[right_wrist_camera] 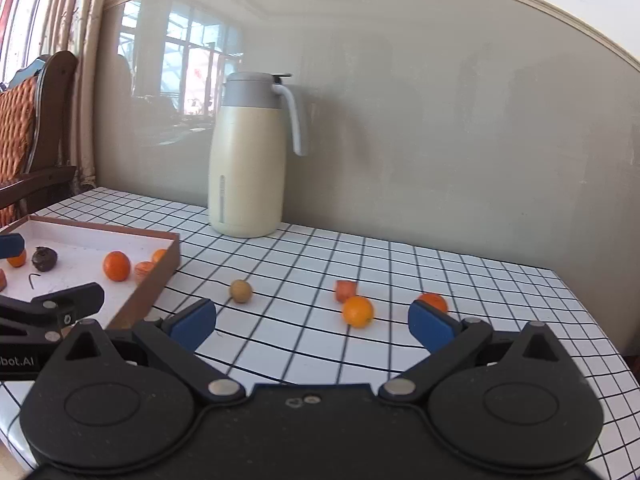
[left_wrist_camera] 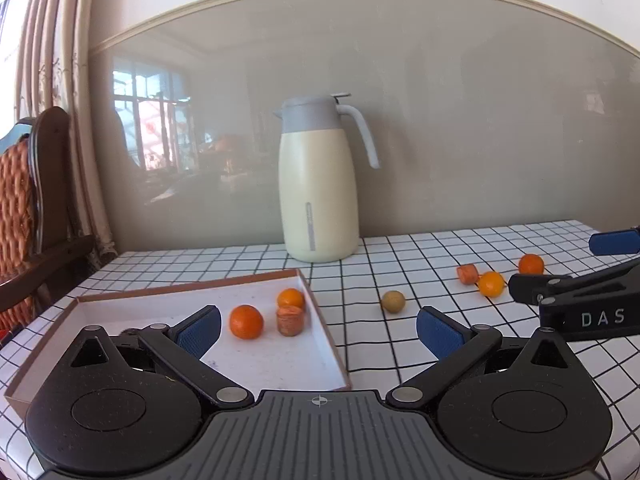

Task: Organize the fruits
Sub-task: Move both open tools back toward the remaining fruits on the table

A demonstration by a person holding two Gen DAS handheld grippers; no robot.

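A shallow brown-edged white tray [left_wrist_camera: 320,322] [right_wrist_camera: 164,264] sits on the checked table at the left. In it lie an orange [left_wrist_camera: 246,322] [right_wrist_camera: 116,266], a second orange [left_wrist_camera: 291,298], a carrot chunk [left_wrist_camera: 289,321] [right_wrist_camera: 144,269] and a dark fruit [right_wrist_camera: 44,259]. On the table lie a tan round fruit [left_wrist_camera: 393,301] [right_wrist_camera: 241,291], a carrot piece [left_wrist_camera: 467,273] [right_wrist_camera: 345,290] and two oranges [left_wrist_camera: 491,283] [right_wrist_camera: 357,311], [left_wrist_camera: 531,264] [right_wrist_camera: 433,301]. My left gripper [left_wrist_camera: 318,326] is open and empty over the tray's near right corner. My right gripper [right_wrist_camera: 312,322] is open and empty, near the loose oranges.
A cream thermos jug [left_wrist_camera: 318,184] [right_wrist_camera: 250,156] with a grey lid stands at the back by the glossy wall panel. A wooden chair [left_wrist_camera: 36,208] and curtains are at the far left. The table's right edge [right_wrist_camera: 600,320] is close to the loose fruit.
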